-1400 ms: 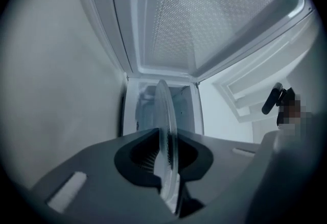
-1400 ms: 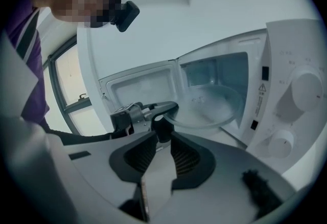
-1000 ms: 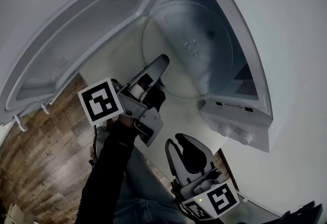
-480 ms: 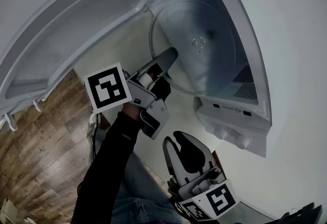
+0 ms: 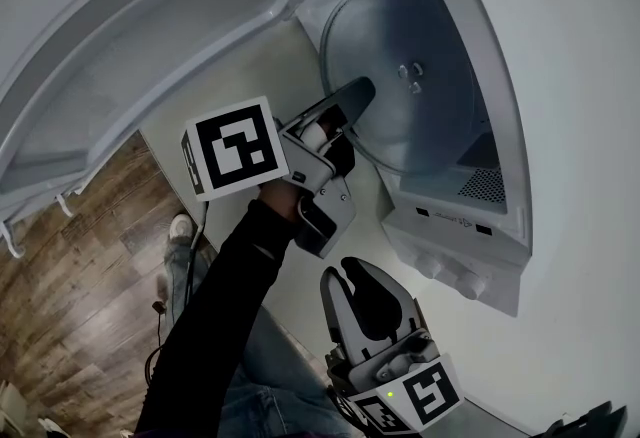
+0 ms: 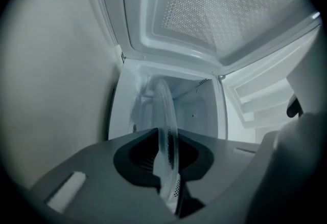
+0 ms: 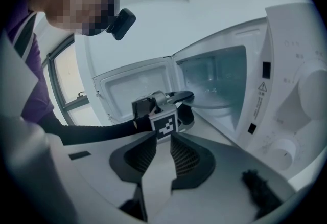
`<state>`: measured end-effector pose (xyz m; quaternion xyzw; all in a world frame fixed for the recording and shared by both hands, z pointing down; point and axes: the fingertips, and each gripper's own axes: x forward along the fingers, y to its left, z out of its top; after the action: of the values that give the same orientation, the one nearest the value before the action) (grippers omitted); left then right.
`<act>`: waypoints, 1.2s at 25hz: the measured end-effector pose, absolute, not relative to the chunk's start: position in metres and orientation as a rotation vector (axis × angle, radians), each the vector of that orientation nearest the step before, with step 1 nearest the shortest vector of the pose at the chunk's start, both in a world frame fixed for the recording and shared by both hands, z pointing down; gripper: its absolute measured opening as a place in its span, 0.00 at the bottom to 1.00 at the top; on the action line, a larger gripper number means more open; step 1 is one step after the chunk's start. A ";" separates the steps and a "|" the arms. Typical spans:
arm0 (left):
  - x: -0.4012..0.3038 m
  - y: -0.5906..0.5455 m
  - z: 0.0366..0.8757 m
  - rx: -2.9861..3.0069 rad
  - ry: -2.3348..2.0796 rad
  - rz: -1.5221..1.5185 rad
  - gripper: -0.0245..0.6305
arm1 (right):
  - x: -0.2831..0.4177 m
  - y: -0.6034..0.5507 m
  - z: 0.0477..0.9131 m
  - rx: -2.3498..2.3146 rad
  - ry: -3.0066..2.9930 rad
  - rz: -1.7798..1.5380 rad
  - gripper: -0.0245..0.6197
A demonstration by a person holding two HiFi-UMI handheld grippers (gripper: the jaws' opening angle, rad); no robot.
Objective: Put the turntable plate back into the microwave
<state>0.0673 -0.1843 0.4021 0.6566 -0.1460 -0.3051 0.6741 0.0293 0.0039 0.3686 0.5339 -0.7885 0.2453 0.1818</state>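
The turntable plate [image 5: 400, 76], a round disc of clear glass with small raised nubs near its centre, is seen mostly inside the microwave [image 5: 470, 216] cavity, its near rim at the opening. That rim is clamped between the pads of the left gripper [image 5: 355, 96]; in the left gripper view the plate [image 6: 166, 131] is shown edge-on, thin and translucent, pinched by the dark ribbed pads of the left gripper [image 6: 166, 164]. Whether the disc rests on the cavity floor cannot be told.

The right gripper [image 5: 365, 291] is held lower, well apart from the plate. Its jaws are seen apart in the right gripper view, with nothing gripped between the ridged black pads of the right gripper [image 7: 162, 154].

The microwave is a white box with smooth moulded walls. Two round knobs [image 5: 450, 276] are carried on its front panel. Its door [image 5: 150, 56] is swung fully open, and a fine dotted mesh is shown on the inner face of the door [image 6: 230, 3]. The appliance is set on a pale, matte countertop [image 5: 250, 66]. Below it, wood-grain plank flooring [image 5: 70, 266] is visible. A black sleeve [image 5: 220, 296] runs up to the left gripper. A window [image 7: 66, 85] is glimpsed in the right gripper view.
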 end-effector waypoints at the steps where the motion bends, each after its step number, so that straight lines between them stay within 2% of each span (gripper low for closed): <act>1: 0.071 -0.186 0.401 1.477 -0.328 -0.684 0.11 | 0.031 0.003 0.369 1.507 -2.224 0.694 0.18; 30: 0.111 -0.206 0.406 1.502 -0.363 -0.591 0.11 | 0.039 -0.004 0.376 1.507 -2.184 0.716 0.18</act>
<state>0.1110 -0.2062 0.4058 0.6683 -0.1617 -0.2627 0.6769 0.0388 -0.0042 0.3760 0.5376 -0.7794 0.2556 0.1953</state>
